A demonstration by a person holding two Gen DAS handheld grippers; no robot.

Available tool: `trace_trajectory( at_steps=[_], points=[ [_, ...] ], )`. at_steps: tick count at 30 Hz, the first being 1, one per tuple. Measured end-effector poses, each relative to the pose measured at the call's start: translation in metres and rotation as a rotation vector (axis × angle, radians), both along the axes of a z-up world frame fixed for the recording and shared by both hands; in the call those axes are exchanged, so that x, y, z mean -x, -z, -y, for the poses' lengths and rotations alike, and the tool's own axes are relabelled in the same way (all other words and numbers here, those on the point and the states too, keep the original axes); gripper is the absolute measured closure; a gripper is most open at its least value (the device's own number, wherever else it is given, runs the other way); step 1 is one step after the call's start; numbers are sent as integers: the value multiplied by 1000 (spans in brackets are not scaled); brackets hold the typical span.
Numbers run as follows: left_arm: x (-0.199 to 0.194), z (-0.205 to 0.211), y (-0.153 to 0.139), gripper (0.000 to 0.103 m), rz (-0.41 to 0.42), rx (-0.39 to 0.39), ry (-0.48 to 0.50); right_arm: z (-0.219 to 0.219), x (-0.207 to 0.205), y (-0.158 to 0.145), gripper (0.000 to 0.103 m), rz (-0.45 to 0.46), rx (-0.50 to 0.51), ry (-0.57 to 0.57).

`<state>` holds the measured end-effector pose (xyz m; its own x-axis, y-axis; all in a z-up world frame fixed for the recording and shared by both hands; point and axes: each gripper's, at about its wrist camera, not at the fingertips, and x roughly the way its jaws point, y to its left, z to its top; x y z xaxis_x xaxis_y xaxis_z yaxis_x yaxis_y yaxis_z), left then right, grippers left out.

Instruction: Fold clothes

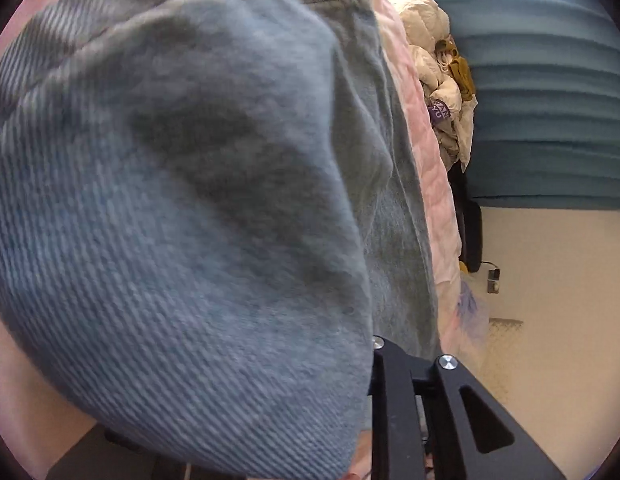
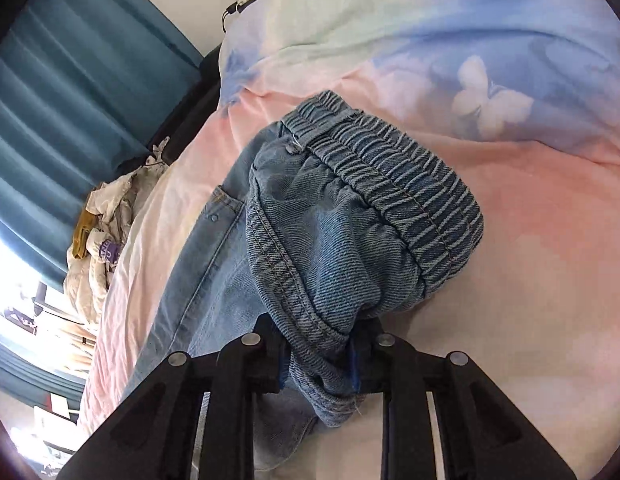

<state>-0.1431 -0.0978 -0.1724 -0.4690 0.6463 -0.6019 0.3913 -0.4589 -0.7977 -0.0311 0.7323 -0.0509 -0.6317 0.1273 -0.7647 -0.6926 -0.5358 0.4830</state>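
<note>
Denim fills the left wrist view: the jeans (image 1: 181, 220) drape over the left gripper (image 1: 394, 364), hiding whether its fingers stand apart or together. Only the right wrist view shows the elastic waistband (image 2: 394, 172) on the pink bedcover (image 2: 550, 208), with the right gripper (image 2: 322, 356) clamped on bunched denim.

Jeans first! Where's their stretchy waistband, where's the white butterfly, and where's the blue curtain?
jeans waistband (image 2: 406, 176), right wrist view, on the gathered elastic band.
white butterfly (image 2: 490, 100), right wrist view, on its middle, printed on the bedding.
blue curtain (image 2: 69, 92), right wrist view, on a middle fold.
</note>
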Motion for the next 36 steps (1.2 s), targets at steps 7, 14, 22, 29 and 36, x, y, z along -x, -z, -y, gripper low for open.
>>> trace_trajectory(
  at_steps=[7,14,22,29,36],
  points=[
    [-25,25,13,81,43,-201,-98,30,-20,-17,58,55,-79,-55],
    [-43,40,13,81,3,-248,-182,110,-15,-66,56,-34,-198,-167],
    [-53,57,13,81,-53,-233,-298,286,61,-60,53,-101,-217,-475],
    [-50,63,24,81,-40,-235,-316,416,100,-12,53,-73,-207,-741],
    [-24,60,23,81,-59,-215,-321,433,97,2,53,-21,-250,-792]
  ],
)
